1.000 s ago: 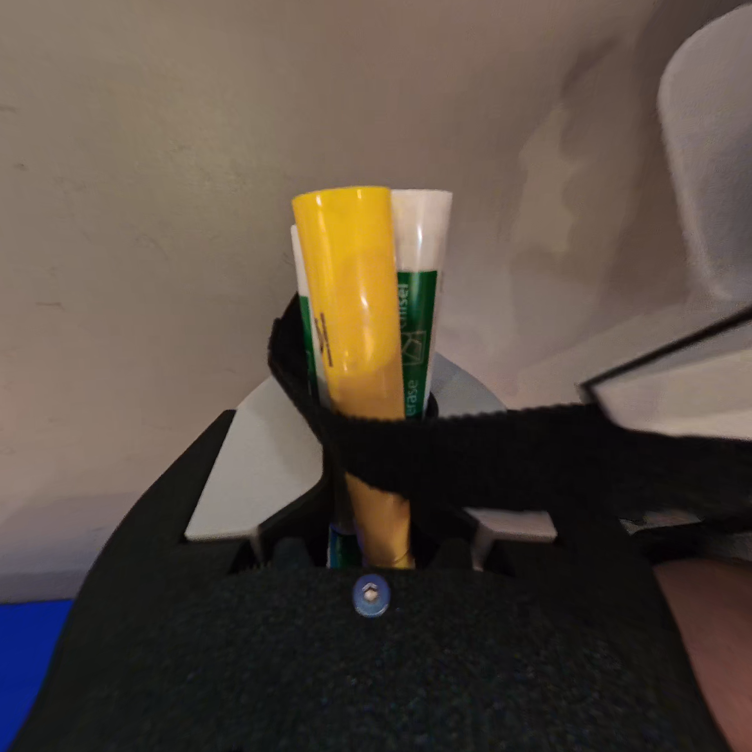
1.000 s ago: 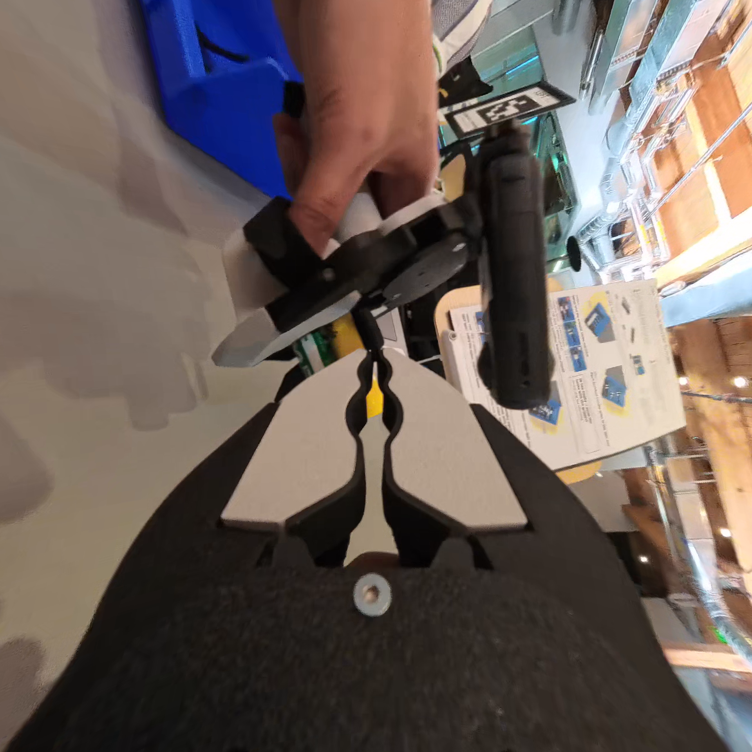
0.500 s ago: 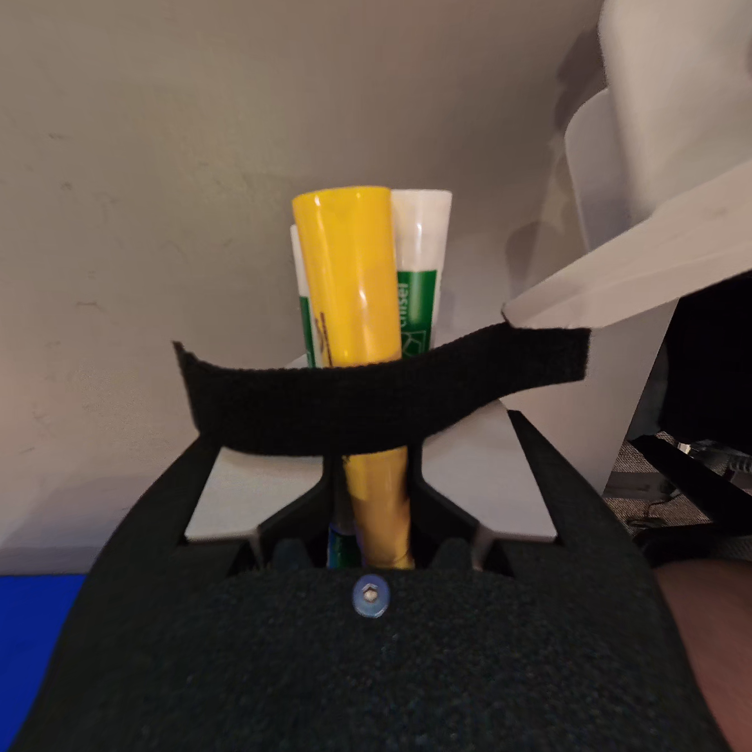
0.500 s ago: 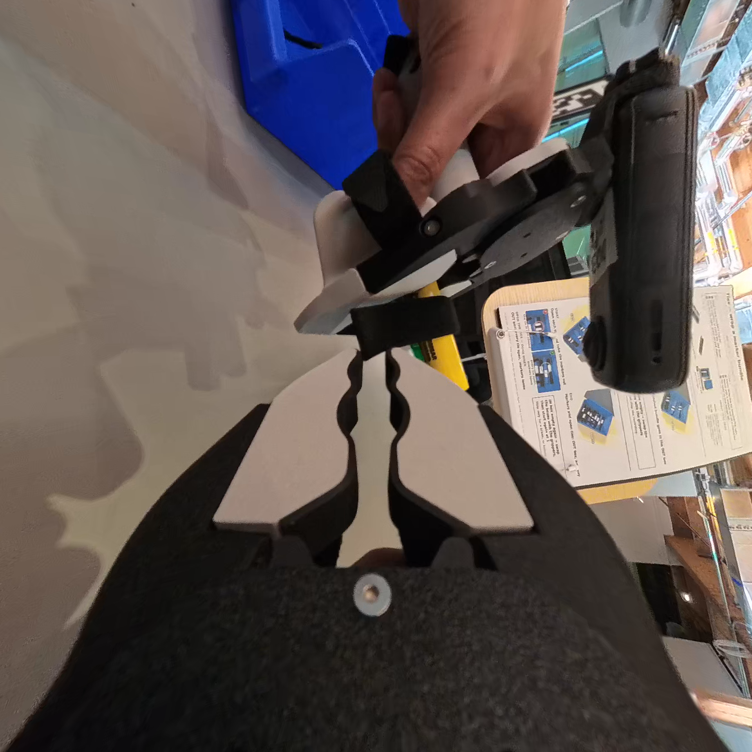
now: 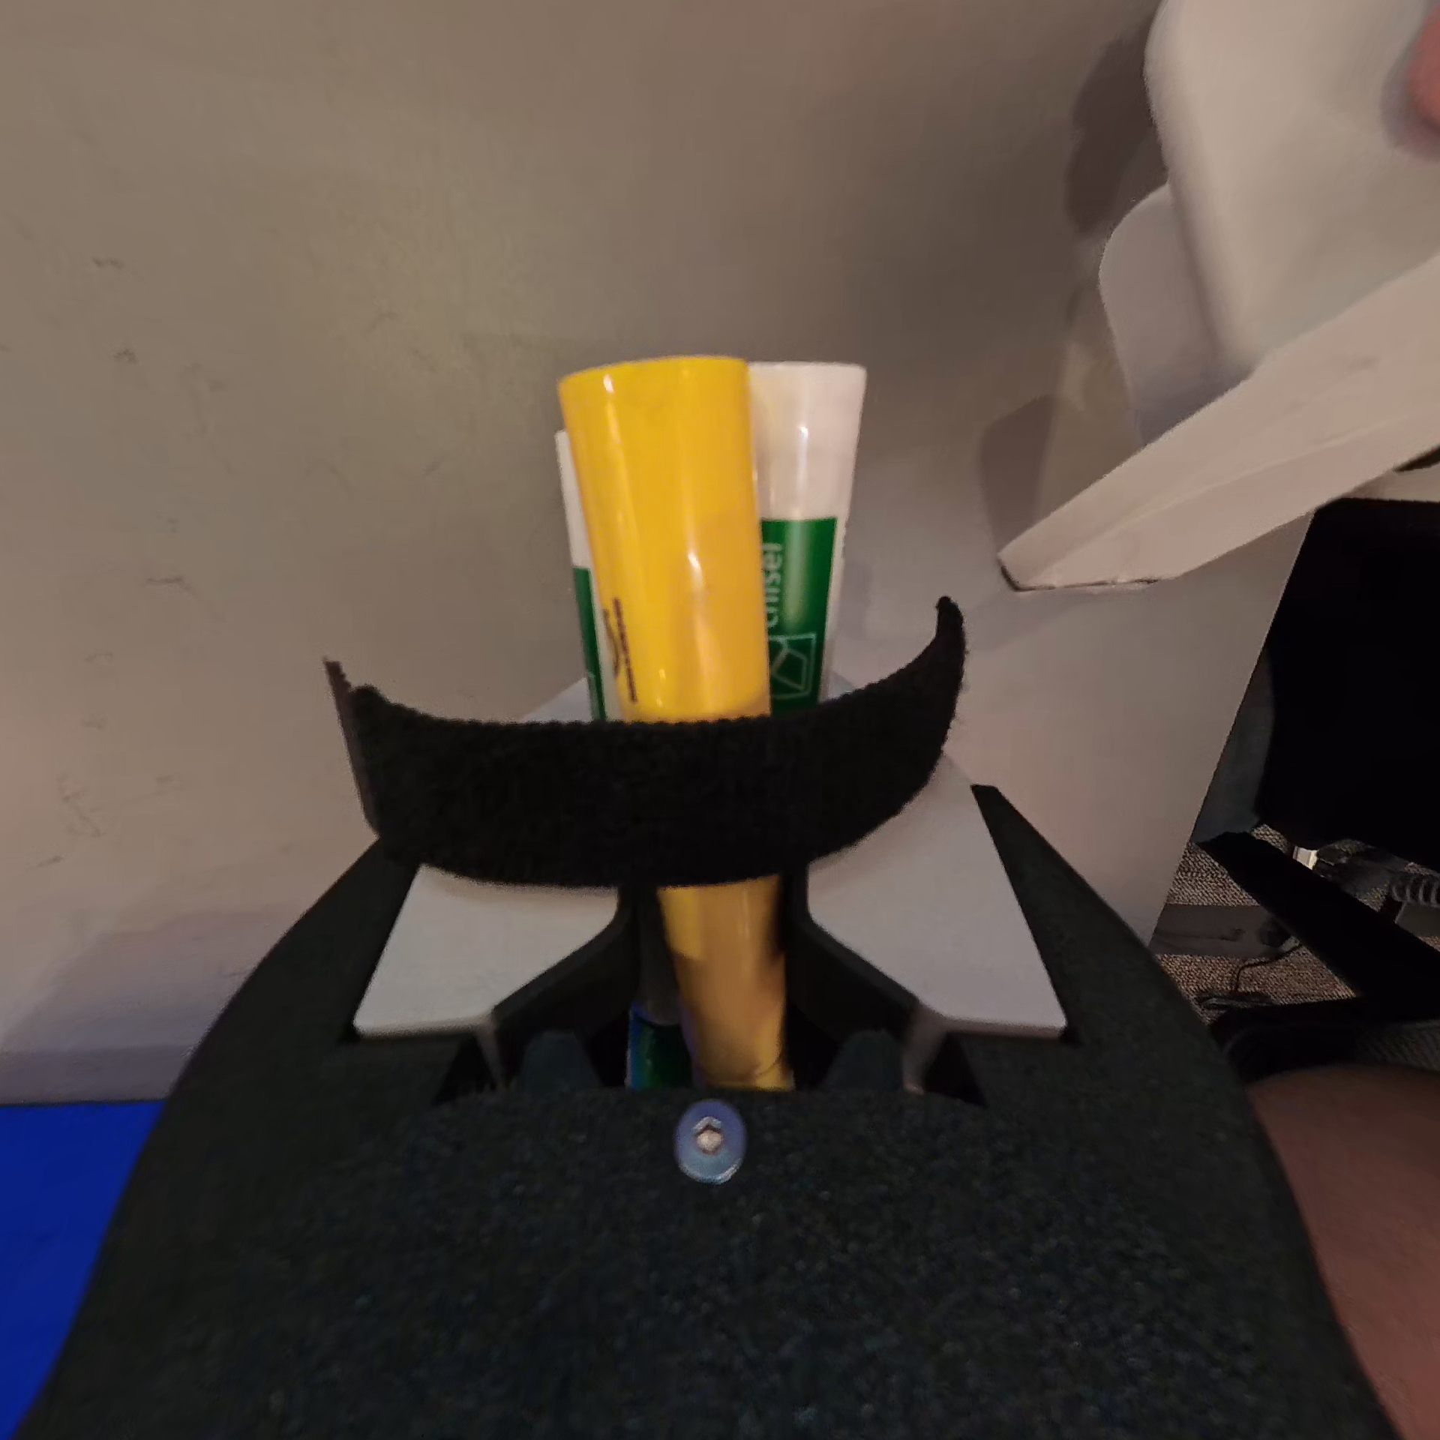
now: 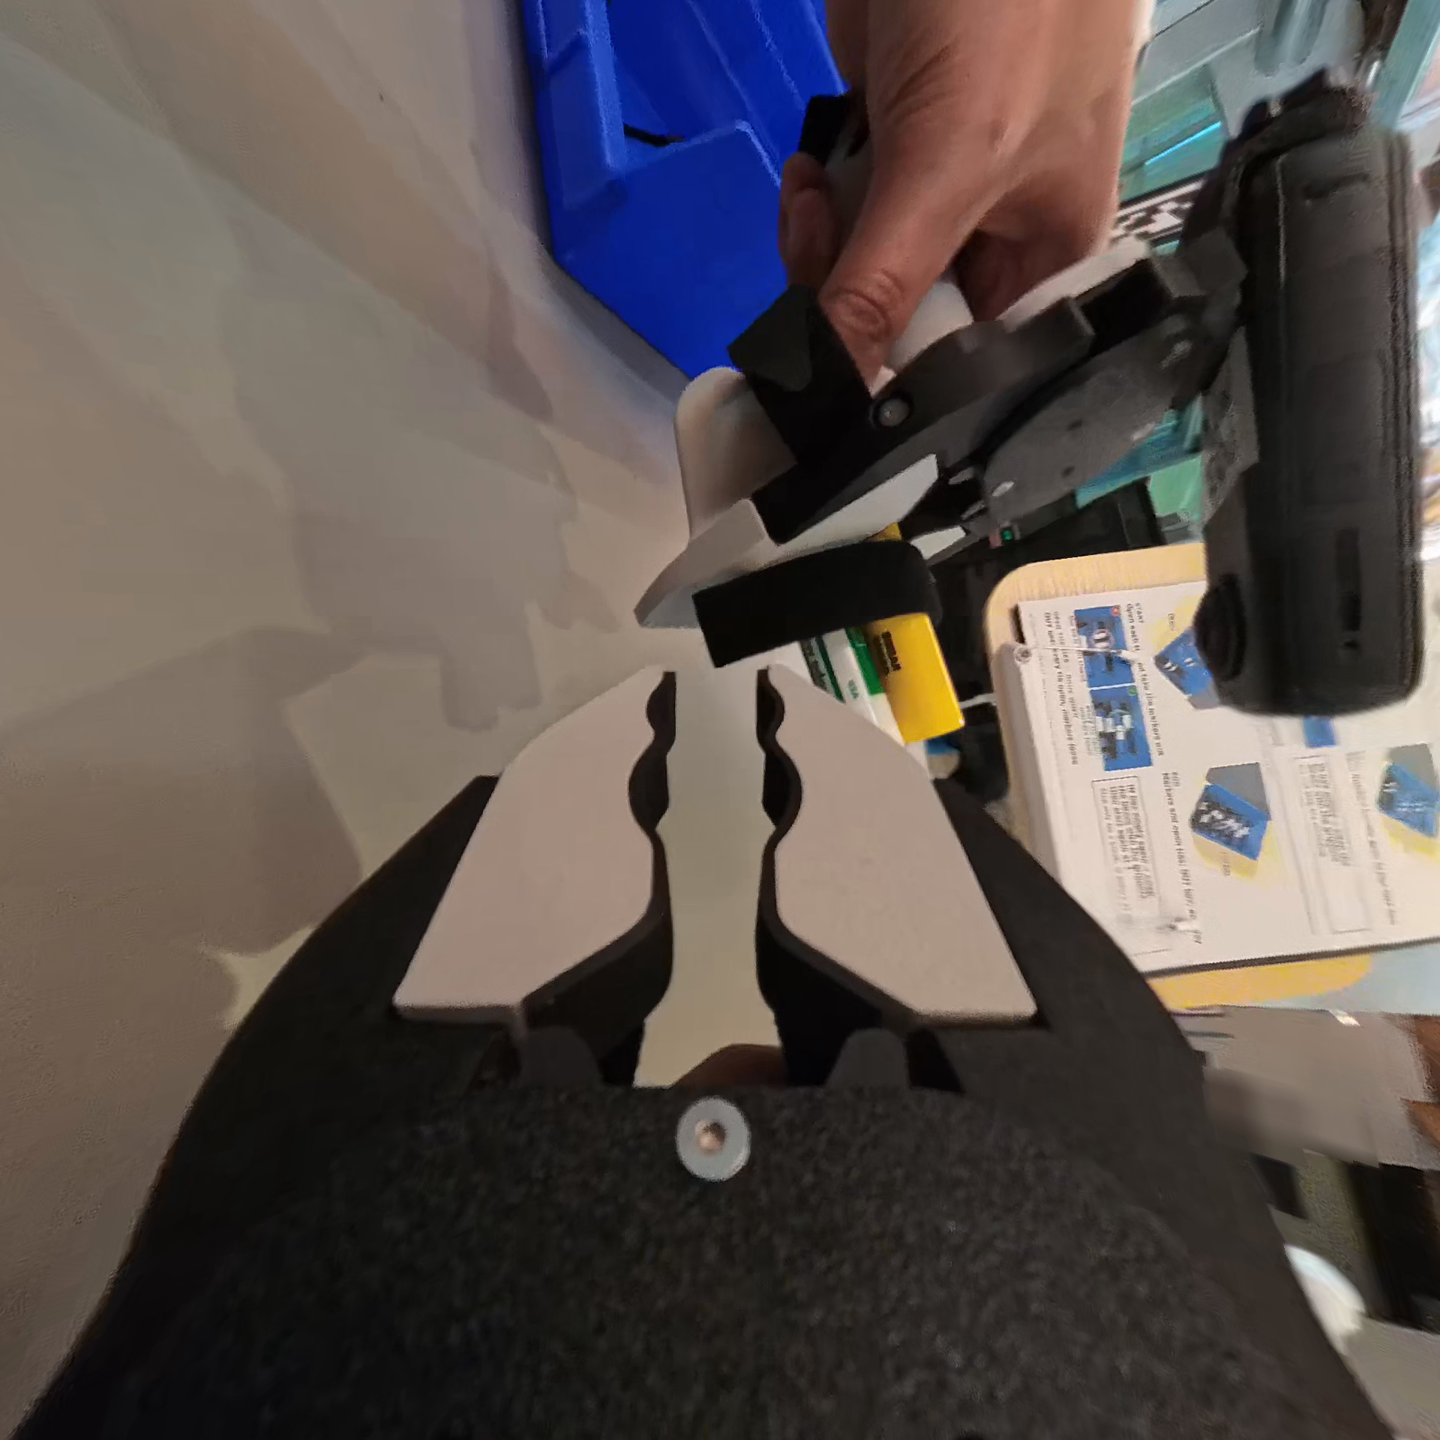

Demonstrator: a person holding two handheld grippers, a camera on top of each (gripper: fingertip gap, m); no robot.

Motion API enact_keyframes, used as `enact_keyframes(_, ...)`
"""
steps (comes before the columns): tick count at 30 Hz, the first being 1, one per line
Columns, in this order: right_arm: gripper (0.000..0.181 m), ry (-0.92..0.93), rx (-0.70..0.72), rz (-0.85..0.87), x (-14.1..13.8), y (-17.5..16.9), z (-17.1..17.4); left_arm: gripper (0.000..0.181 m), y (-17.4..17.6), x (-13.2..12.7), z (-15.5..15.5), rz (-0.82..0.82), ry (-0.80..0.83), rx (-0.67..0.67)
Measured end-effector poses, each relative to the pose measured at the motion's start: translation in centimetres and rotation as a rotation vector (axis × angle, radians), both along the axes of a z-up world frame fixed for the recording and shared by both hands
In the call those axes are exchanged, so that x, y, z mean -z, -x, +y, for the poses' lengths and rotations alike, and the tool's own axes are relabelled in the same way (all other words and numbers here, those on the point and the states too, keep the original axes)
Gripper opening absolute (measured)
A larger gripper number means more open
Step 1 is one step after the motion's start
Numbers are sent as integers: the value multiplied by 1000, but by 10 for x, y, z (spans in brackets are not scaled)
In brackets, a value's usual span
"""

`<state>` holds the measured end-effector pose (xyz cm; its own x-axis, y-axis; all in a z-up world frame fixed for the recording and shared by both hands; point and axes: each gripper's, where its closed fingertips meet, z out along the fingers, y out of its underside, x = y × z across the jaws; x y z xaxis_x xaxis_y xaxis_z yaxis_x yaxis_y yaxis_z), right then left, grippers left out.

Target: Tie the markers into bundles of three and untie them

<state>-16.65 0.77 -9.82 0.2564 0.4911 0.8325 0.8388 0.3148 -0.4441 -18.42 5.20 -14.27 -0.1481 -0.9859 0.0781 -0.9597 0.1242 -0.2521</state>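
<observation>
My left gripper is shut on three markers: a yellow one in front and two white-and-green ones behind it. A black hook-and-loop strap lies loosely curved across the markers, with both ends free. My right gripper is open and empty, its tips just short of the strap. One of its grey fingers shows at the upper right of the left wrist view. The right wrist view shows the markers sticking out of the left gripper, which a hand holds.
A blue bin stands on the pale table behind the left gripper. A printed instruction sheet on a board lies to the right. A corner of the blue bin shows at the lower left of the left wrist view.
My right gripper pulled the strap off from around the markers, then opened and let it go. The strap went from wrapped and taut to a loose arc. The left gripper held still.
</observation>
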Motion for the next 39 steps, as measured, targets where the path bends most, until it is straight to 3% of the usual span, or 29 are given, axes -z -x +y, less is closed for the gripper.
enact_keyframes(1, 20, 29, -4, 56, -2, -1, 0, 40, 0, 0, 0, 1, -2, 0)
enact_keyframes(10, 47, 499, -93, 672, -37, -11, 0, 40, 1, -2, -2, -3, 3, 3)
enact_keyframes(11, 53, 541, -111, 708, -40, -15, 3, 40, 1, -2, -2, -3, 0, 4)
enact_keyframes(12, 71, 567, -118, 732, -41, -20, 9, 40, 1, -2, -2, -4, 1, 5)
enact_keyframes(14, 90, 609, -123, 712, -35, -27, 19, 39, -1, -3, -3, -10, 0, 10)
enact_keyframes(16, 96, 589, -168, 676, -37, -25, 25, 40, -3, -4, -5, -13, 3, 18)
enact_keyframes(19, 91, 538, -266, 662, -49, -16, 29, 40, -6, -4, -8, -17, 9, 32)
enact_keyframes(25, 92, 770, -468, 626, -41, -16, 28, 40, -12, -6, -17, -43, 32, 64)
enact_keyframes(30, 112, 835, -455, 736, -27, -30, 42, 40, -14, -8, -20, -49, 40, 76)
enact_keyframes(34, 128, 748, -413, 851, -26, -23, 41, 39, -14, -8, -21, -45, 42, 75)
enact_keyframes(39, 128, 676, -432, 761, -23, -9, 29, 40, -16, -6, -23, -39, 48, 86)
